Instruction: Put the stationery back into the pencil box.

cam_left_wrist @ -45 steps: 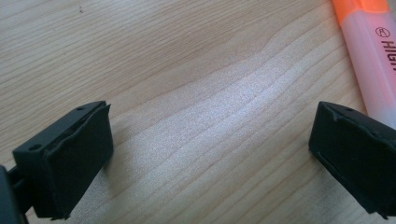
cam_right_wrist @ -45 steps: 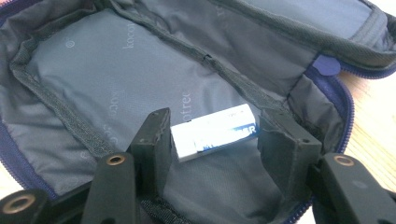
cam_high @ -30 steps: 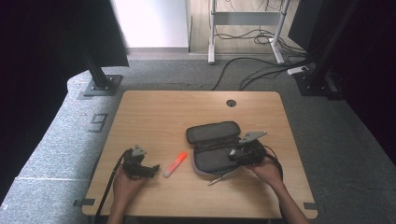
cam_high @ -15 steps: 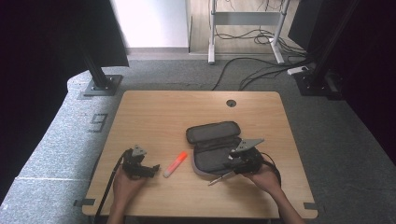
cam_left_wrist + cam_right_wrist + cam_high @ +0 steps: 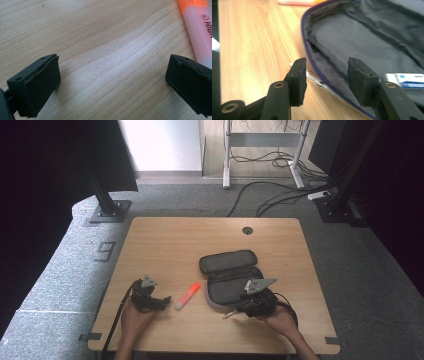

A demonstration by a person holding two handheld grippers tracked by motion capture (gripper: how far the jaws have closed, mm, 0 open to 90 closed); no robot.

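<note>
Grey carpeted floor [image 5: 350,265] with black stand bases and loose cables surrounds a light wooden table [image 5: 170,240] that has a round cable hole near its far edge.

Item 1: dark pencil case [image 5: 227,270], unzipped and lying open at the table's centre-right, grey lining exposed, purple zip edge visible in the right gripper view [image 5: 362,42]. A white and blue object [image 5: 409,80] lies inside it; its kind cannot be told.

Item 2: orange highlighter [image 5: 187,296], flat on the wood between the case and the left gripper, orange cap pointing toward the case; printed lettering shows in the left gripper view [image 5: 200,30].

Item 3: left gripper [image 5: 165,300], held low on the table just beside the highlighter, jaws wide apart over bare wood, nothing between them.

Item 4: right gripper [image 5: 243,306], at the case's near edge, jaws apart and straddling the zip rim, one outside over the wood, one over the lining.

Item 5: thin pen-like object [image 5: 229,313], lying on the table just beside the case's near edge.
</note>
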